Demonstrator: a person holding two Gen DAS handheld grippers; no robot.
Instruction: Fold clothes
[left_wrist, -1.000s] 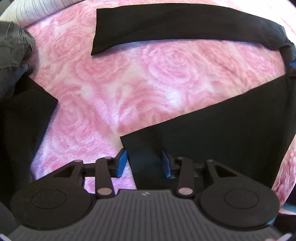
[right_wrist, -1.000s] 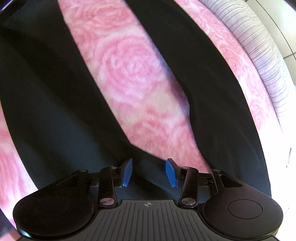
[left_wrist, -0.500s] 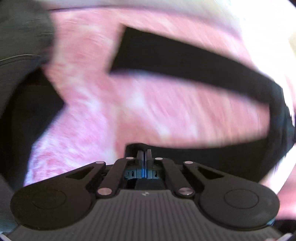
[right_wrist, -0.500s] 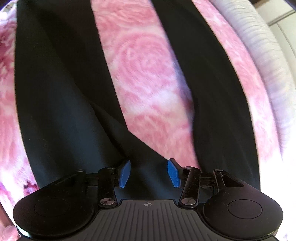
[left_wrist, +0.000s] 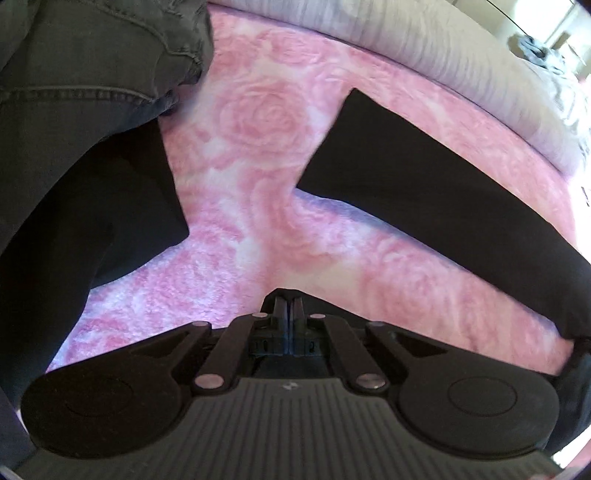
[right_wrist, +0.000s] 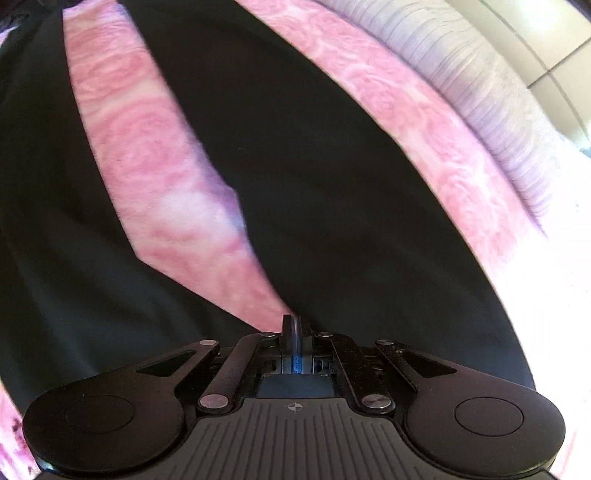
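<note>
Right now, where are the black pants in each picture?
Left wrist view: one leg of the black pants slants across the right; a corner is pinched by the left gripper.
Right wrist view: the black pants fill the middle, at the right gripper.
Shared landmark: the pink rose blanket.

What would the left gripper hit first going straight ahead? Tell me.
The left gripper, shut on the black garment, would probably meet the pink rose blanket just beyond its tips; depth is hard to judge.
</note>
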